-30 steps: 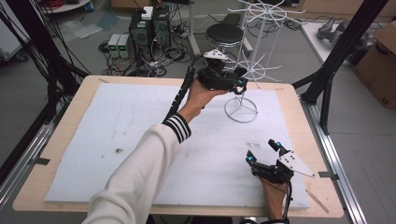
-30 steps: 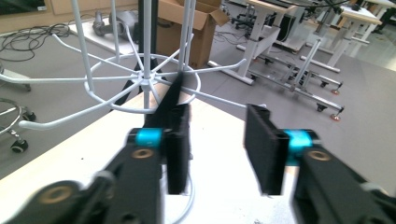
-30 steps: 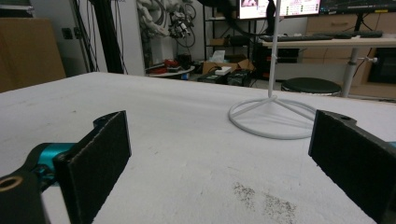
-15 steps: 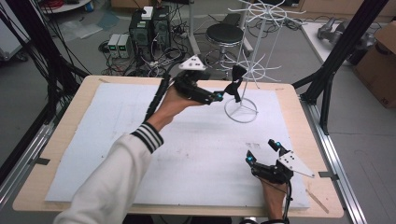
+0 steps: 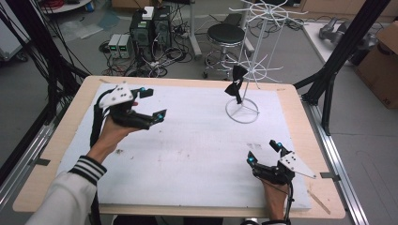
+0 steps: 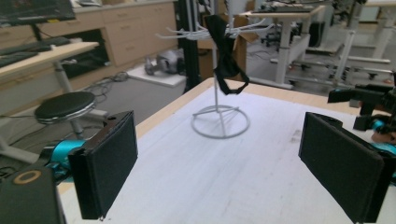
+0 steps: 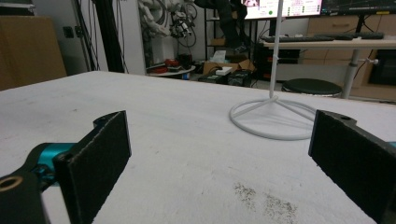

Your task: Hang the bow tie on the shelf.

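A black bow tie [image 5: 236,82] hangs from a low arm of the white wire rack [image 5: 242,111], which stands at the back right of the white mat. My left gripper [image 5: 155,103] hovers over the mat's left part, well apart from the rack, open and holding nothing. In the left gripper view the bow tie [image 6: 224,56] dangles ahead of the left gripper [image 6: 224,163], above the rack's ring base [image 6: 220,122]. My right gripper [image 5: 264,152] rests near the front right edge, open and holding nothing. In the right gripper view the right gripper [image 7: 219,163] faces the rack's ring base [image 7: 275,119].
The white mat [image 5: 197,154] covers a wooden table [image 5: 61,140]. Beyond the far edge stand a black stool [image 5: 226,33] and computer boxes [image 5: 150,23]. Black frame posts [image 5: 335,65] rise at the right corner, and a cardboard box [image 5: 382,61] sits on the floor.
My left gripper pulled back from the rack toward the left and opened, leaving the bow tie hanging there. The right gripper has not moved.
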Motion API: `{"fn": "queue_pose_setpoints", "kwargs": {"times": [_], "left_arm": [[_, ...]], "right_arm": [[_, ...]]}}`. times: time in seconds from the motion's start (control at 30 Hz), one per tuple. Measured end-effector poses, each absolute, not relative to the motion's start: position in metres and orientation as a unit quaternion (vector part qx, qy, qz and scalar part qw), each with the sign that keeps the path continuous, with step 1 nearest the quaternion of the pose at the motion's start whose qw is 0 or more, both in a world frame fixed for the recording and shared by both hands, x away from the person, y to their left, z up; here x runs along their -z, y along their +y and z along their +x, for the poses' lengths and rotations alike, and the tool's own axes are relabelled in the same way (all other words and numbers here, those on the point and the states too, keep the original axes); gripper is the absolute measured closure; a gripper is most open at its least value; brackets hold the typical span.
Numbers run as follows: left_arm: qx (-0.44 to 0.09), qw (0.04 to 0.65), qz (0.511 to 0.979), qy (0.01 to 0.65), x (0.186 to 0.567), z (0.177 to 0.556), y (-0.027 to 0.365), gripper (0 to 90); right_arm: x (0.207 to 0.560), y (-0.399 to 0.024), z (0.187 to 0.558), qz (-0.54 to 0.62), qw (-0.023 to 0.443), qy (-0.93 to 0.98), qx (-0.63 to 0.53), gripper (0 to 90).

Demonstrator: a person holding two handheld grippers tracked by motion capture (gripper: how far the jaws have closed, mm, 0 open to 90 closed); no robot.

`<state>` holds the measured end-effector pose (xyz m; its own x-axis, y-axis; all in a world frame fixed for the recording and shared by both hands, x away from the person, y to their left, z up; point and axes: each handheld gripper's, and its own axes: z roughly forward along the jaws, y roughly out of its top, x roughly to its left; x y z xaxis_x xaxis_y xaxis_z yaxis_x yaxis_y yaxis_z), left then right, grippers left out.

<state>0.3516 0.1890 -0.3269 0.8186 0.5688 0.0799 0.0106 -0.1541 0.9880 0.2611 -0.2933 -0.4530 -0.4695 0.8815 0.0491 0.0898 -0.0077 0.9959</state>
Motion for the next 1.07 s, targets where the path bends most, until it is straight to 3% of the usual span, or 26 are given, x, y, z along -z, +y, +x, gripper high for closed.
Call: {"fn": "queue_pose_setpoints", "kwargs": {"times": [0.5,0.73,1.07], "left_arm": [[-0.248,0.630,0.683,0.275,0.422,0.308,0.255,12.1],[-0.269,0.633,0.654,0.316,0.442,0.306,0.271,12.2],[-0.299,0.641,0.627,0.326,0.454,0.299,0.274,12.3]], "right_arm": [[0.453,-0.293,0.260,0.390,0.336,0.618,-0.594,4.5],[0.453,-0.293,0.259,0.387,0.338,0.618,-0.596,4.5],[0.454,-0.294,0.259,0.382,0.342,0.616,-0.598,4.5]]}}
